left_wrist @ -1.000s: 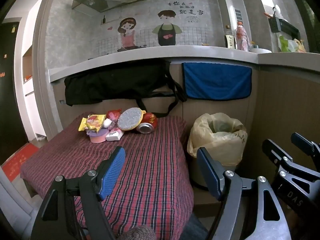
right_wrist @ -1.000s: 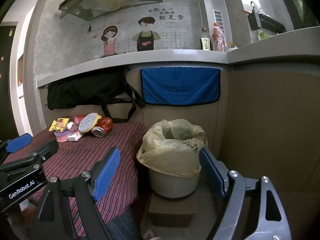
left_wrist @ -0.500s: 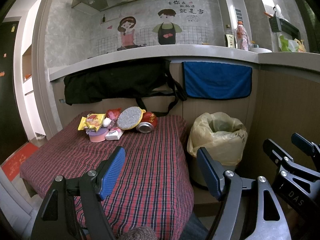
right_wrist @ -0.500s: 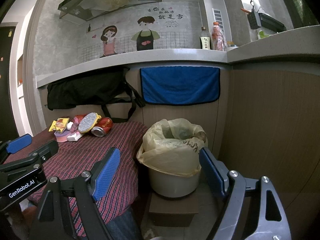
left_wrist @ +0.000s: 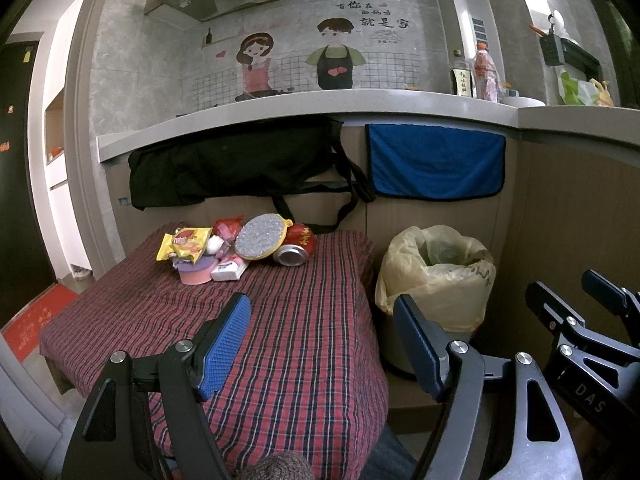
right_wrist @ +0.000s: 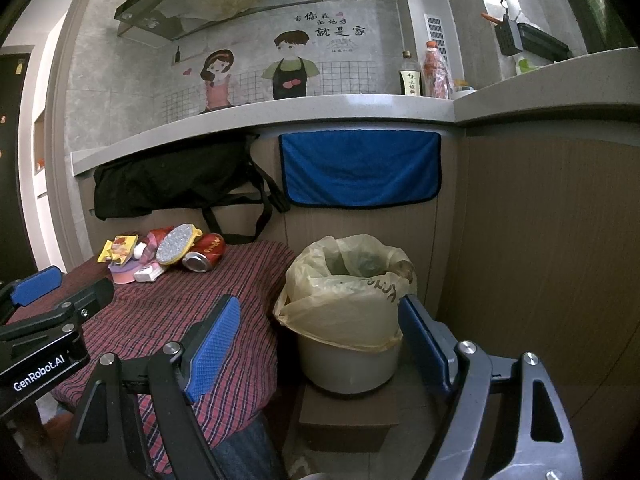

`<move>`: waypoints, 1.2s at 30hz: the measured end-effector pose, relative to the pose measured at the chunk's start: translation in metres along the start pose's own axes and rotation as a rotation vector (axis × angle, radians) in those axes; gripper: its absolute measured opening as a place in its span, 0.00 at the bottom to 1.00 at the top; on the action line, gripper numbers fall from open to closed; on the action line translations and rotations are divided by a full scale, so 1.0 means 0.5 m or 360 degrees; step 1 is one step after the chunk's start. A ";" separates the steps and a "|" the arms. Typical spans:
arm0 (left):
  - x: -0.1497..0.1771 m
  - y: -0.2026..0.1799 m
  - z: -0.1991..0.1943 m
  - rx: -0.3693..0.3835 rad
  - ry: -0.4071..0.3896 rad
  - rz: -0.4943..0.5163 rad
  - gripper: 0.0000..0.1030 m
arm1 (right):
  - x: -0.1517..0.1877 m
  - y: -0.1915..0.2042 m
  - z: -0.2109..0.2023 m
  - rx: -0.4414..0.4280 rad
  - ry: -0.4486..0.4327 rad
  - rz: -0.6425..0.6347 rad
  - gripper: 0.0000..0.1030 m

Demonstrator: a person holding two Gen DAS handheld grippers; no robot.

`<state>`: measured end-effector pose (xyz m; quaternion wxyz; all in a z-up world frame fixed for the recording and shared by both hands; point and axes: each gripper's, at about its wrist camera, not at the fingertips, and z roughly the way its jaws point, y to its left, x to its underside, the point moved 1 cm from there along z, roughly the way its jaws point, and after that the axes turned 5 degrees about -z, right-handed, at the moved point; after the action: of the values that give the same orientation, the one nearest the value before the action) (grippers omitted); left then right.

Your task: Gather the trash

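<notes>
Left: the left gripper (left_wrist: 322, 322), jaws wide and empty, held over the near part of a red plaid cloth (left_wrist: 288, 320). At the cloth's far edge lies the trash heap: a yellow snack packet (left_wrist: 183, 242), a pink cup (left_wrist: 195, 274), a white packet (left_wrist: 229, 269), a grey round scrubber (left_wrist: 261, 237) leaning on a red can (left_wrist: 296, 242) on its side. Right of the cloth: a bin (right_wrist: 347, 312) lined with a yellow bag, well apart from the heap. Far right: the right gripper (right_wrist: 320, 326), jaws wide, empty, in front of the bin.
</notes>
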<state>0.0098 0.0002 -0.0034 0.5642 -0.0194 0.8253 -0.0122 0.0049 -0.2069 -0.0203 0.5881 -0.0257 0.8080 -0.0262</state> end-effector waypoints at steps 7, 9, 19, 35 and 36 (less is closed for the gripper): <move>0.000 0.000 0.000 0.0000 0.0000 -0.0002 0.72 | 0.000 -0.001 0.000 -0.0002 0.0001 0.0001 0.77; 0.000 0.000 0.000 0.0000 0.0000 -0.0002 0.72 | 0.000 -0.001 -0.001 -0.0002 0.0004 0.0001 0.77; 0.000 0.000 0.000 0.0000 0.0003 -0.0003 0.72 | -0.001 -0.003 -0.001 -0.0003 0.0006 0.0004 0.77; 0.011 0.003 0.012 0.0001 0.0007 -0.0003 0.72 | 0.014 -0.005 0.005 0.0002 0.0009 0.0010 0.77; 0.013 0.003 0.012 0.0002 0.0008 -0.0002 0.72 | 0.012 -0.006 0.005 0.0001 0.0010 0.0011 0.77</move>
<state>0.0132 0.0012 -0.0117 0.5621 -0.0197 0.8267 -0.0131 0.0054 -0.2105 -0.0265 0.5857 -0.0226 0.8099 -0.0244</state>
